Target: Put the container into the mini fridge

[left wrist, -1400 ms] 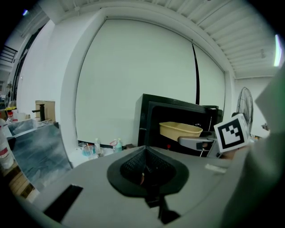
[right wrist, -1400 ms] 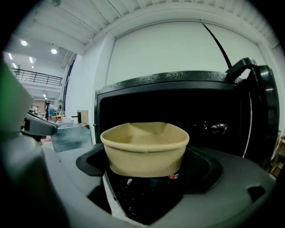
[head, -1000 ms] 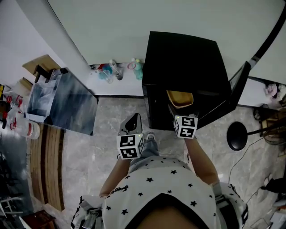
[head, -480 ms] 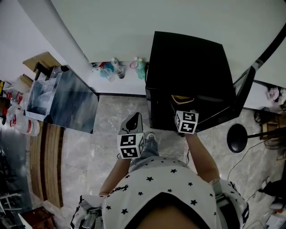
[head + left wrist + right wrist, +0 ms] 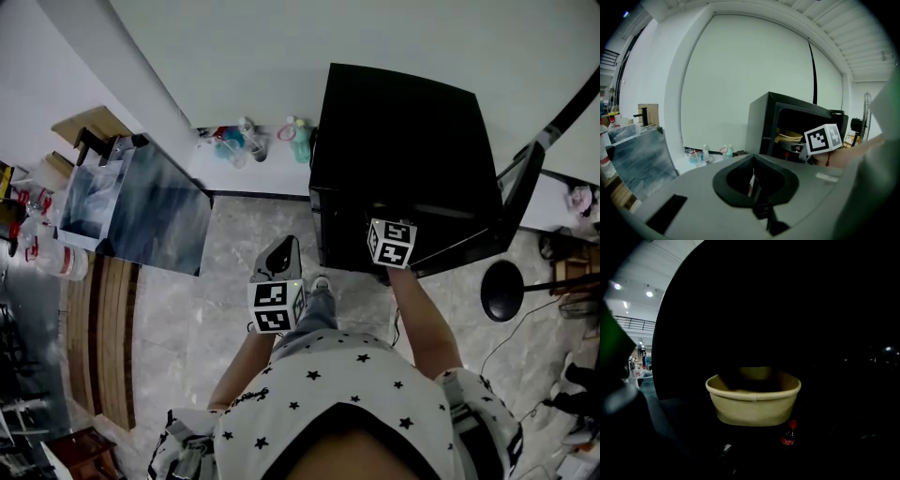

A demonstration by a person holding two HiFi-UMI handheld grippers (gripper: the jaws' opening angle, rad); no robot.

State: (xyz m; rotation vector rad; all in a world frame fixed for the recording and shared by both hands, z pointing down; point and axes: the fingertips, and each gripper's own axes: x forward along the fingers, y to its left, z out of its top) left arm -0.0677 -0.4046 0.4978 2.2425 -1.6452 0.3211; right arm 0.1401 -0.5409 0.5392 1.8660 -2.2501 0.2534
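1. Far left: one grey panel, tilted, with wooden boards beside it on the floor.
2. On the white ledge by the wall, left of the fridge: a small cluster of bottles; too small to count with certainty.
3. One left gripper, held in front of the torso over bare floor, between panel and fridge, well clear of both. Left forearm bent at the elbow and close to the body. Jaws drawn together to a narrow point, nothing between them.
4. One black mini fridge, standing on the floor against the wall, front open.
5. One tan container, a round open bowl, upright inside the dark fridge cavity. Seen also from the left gripper view, on a shelf within the opening.
6. One small red-capped bottle, inside the fridge, just below and right of the container in the right gripper view.
7. One right gripper, marker cube at the fridge's front edge, front end reaching into the opening. Right arm stretched forward. Jaws lost in the dark of the cavity; cannot tell whether apart or gripping.
8. One fridge door, swung open to the right.
9. One stand with a round black base, on the floor right of the door.
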